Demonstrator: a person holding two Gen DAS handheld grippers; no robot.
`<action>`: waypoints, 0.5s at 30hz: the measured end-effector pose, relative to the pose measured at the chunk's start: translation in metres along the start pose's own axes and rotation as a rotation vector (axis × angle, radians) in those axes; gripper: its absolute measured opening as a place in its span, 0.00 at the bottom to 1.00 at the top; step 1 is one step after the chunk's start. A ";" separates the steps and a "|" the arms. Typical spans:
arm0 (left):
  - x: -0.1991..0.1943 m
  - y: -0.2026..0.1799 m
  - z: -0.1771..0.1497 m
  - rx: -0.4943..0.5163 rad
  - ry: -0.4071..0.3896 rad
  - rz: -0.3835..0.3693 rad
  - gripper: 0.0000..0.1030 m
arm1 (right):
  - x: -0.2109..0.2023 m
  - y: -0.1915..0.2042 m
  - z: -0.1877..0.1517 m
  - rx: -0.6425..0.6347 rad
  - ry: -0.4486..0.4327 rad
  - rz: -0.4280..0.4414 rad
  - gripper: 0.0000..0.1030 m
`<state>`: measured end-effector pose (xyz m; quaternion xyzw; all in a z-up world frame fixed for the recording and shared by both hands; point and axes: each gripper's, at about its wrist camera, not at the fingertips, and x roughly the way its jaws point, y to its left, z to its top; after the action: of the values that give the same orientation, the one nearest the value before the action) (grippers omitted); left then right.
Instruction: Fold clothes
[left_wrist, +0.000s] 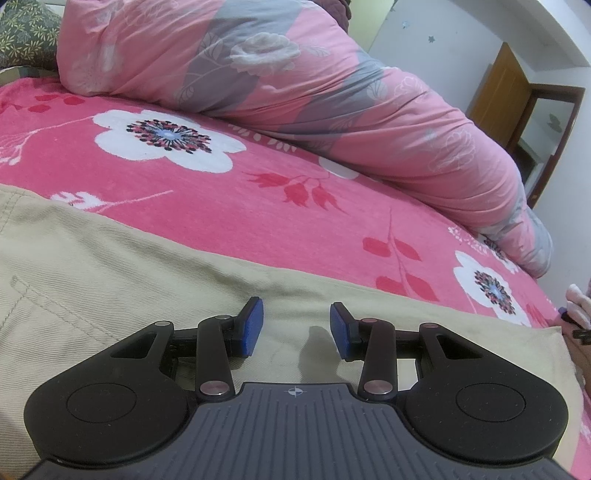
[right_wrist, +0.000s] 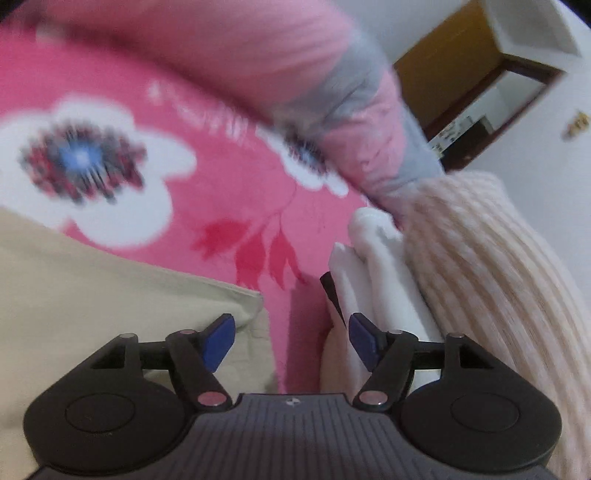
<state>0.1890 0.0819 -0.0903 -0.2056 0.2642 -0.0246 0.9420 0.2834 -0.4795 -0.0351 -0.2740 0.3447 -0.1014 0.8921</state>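
Observation:
A beige twill garment (left_wrist: 110, 266) with stitched seams lies flat on the pink flowered bed cover (left_wrist: 258, 184). My left gripper (left_wrist: 297, 326) hovers low over it, open and empty, blue pads apart. In the blurred right wrist view, my right gripper (right_wrist: 291, 341) is open and empty above the garment's corner (right_wrist: 236, 299) and the pink cover (right_wrist: 229, 206). A folded white cloth (right_wrist: 373, 266) lies just right of its right finger.
A rolled pink and grey quilt (left_wrist: 314, 81) runs along the far side of the bed. A cream ribbed knit (right_wrist: 495, 273) lies at the right beside the white cloth. A brown door (left_wrist: 498, 96) and white wall stand beyond the bed.

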 end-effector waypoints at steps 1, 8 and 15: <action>0.000 0.000 0.000 0.000 0.000 0.000 0.39 | -0.011 -0.008 -0.009 0.089 -0.022 0.018 0.69; 0.000 -0.001 -0.001 0.000 -0.001 0.000 0.39 | -0.034 -0.053 -0.091 0.754 -0.047 0.254 0.42; 0.000 0.000 0.000 0.004 -0.001 0.002 0.39 | 0.006 -0.067 -0.135 1.145 0.021 0.331 0.32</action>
<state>0.1891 0.0814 -0.0903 -0.2036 0.2639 -0.0243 0.9425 0.1978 -0.5933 -0.0835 0.3092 0.2820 -0.1337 0.8983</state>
